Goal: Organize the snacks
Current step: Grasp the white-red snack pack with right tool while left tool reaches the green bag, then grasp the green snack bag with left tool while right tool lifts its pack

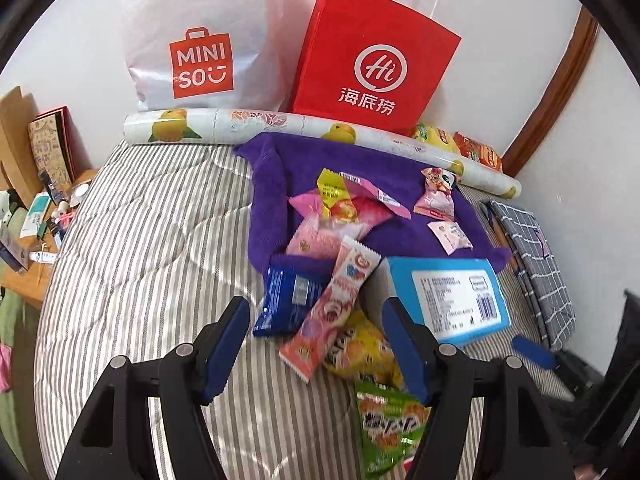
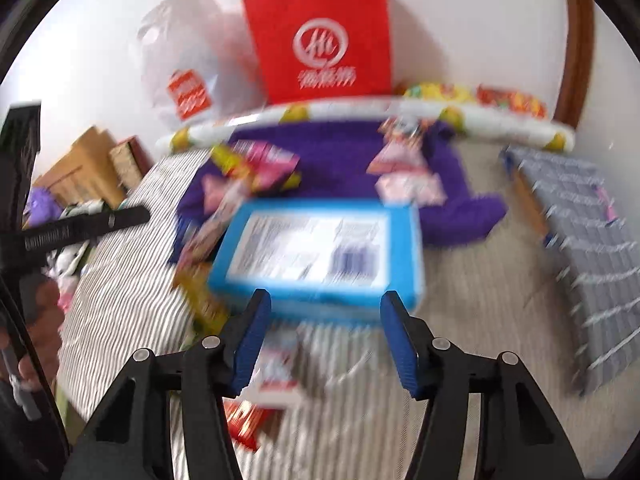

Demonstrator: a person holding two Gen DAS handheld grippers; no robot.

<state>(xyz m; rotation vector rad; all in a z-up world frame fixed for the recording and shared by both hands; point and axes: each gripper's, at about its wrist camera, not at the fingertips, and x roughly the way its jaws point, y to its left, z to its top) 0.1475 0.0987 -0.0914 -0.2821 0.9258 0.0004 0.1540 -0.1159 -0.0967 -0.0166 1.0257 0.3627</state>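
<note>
1. My left gripper (image 1: 316, 344) hung with its blue pads spread wide and nothing between them, low in the centre of the left wrist view, over the striped quilt (image 1: 140, 240).
2. Between and just beyond those pads lay a long pink wafer packet (image 1: 332, 304), overlapping a dark blue packet (image 1: 286, 300) to its left and a yellow packet (image 1: 360, 348) below it.
3. A green packet (image 1: 388, 428) sat at the bottom of that frame, partly behind my right-hand finger.
4. More pink and yellow sweets were heaped on the purple towel (image 1: 272, 184) at centre frame (a loose pile).
5. The light blue box (image 1: 448, 300) lay label-up at right of centre, touching the towel's lower corner.
6. A red Haidilao paper bag (image 1: 372, 52) and a white Miniso bag (image 1: 200, 40) stood against the wall at the top, behind a lemon-printed roll (image 1: 280, 124).
7. My right gripper (image 2: 324, 340) was also spread apart and empty, low centre in its blurred view, just short of the light blue box (image 2: 320, 252).
8. A red-and-white packet (image 2: 276, 364) lay between its fingers on the quilt.
</note>
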